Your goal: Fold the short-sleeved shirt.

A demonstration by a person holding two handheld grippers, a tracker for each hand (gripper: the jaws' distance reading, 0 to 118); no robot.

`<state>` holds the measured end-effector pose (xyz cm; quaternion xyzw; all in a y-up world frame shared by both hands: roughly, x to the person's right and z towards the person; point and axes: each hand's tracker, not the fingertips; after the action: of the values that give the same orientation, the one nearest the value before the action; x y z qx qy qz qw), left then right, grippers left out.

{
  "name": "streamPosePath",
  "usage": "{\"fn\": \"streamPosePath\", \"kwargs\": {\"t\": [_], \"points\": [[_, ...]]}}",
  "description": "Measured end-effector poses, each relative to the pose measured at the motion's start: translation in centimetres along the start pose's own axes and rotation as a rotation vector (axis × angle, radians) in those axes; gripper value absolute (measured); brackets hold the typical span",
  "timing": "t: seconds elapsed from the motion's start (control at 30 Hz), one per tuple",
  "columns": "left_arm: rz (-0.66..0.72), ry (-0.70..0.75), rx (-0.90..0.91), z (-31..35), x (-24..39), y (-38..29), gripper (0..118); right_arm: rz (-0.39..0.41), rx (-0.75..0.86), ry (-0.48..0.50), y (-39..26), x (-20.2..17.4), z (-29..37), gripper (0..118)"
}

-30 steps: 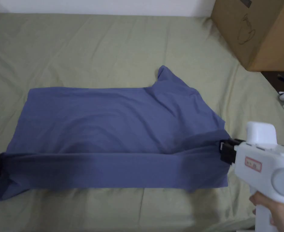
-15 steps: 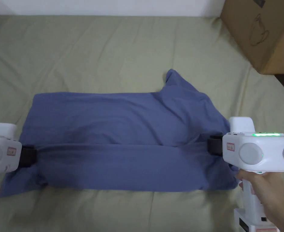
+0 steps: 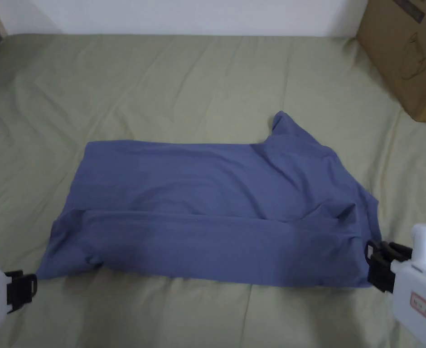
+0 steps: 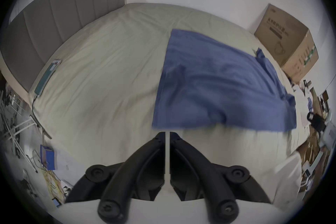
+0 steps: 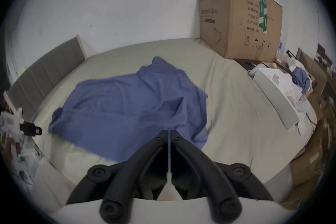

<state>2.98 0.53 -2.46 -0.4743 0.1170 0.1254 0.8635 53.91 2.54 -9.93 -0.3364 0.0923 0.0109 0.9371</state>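
Both grippers sit off the cloth, from what I can see. On my left gripper the jaws are drawn together with only a thin slit between them and nothing in it; in its own view the tips hover just short of the blue short-sleeved shirt's near corner, over bare sheet. On my right gripper the jaws are likewise pressed nearly closed and hold nothing; from the head view it rests just beside the shirt's right edge, and I cannot tell whether it touches the fabric.

I see the shirt lying on the olive-green bed sheet, its near long edge folded over onto the body as a flat band. One sleeve pokes out on the far side toward the cardboard box at the bed's far right corner.
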Motion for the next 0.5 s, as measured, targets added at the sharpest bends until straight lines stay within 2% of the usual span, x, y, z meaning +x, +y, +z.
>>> {"fn": "streamPosePath", "kwargs": {"t": [0.13, 0.23, 0.27, 0.3, 0.33, 0.37, 0.4, 0.5], "points": [[0.014, -0.010, -0.030, -0.7, -0.3, -1.2, 0, -0.075, -0.059, 0.085, -2.0, -1.3, 0.6, 0], [0.062, -0.027, 0.003, -1.5, -0.7, 0.2, 1, -0.071, -0.076, 0.057, -3.1, -1.4, -0.1, 0], [0.071, -0.030, 0.011, -1.7, -0.8, 0.9, 9, -0.064, -0.083, 0.047, -3.4, -1.5, -0.2, 0], [0.080, -0.037, -0.002, -2.2, -1.1, 1.8, 28, -0.050, -0.088, 0.035, -3.6, -1.6, -0.4, 0], [0.098, -0.045, -0.014, -2.6, -1.1, 2.5, 61, -0.047, -0.095, 0.034, -3.7, -1.2, -0.6, 0], [0.113, -0.068, -0.031, -3.3, -1.2, 3.1, 79, -0.048, -0.099, 0.035, -3.8, -1.1, -0.7, 0], [0.116, -0.083, -0.032, -4.0, -1.2, 3.7, 87, -0.054, -0.108, 0.033, -3.9, -1.0, -0.8, 0], [0.093, -0.017, -0.043, -6.1, -0.8, 5.0, 88, -0.064, -0.116, 0.027, -4.0, -0.7, -0.8, 0]]}}
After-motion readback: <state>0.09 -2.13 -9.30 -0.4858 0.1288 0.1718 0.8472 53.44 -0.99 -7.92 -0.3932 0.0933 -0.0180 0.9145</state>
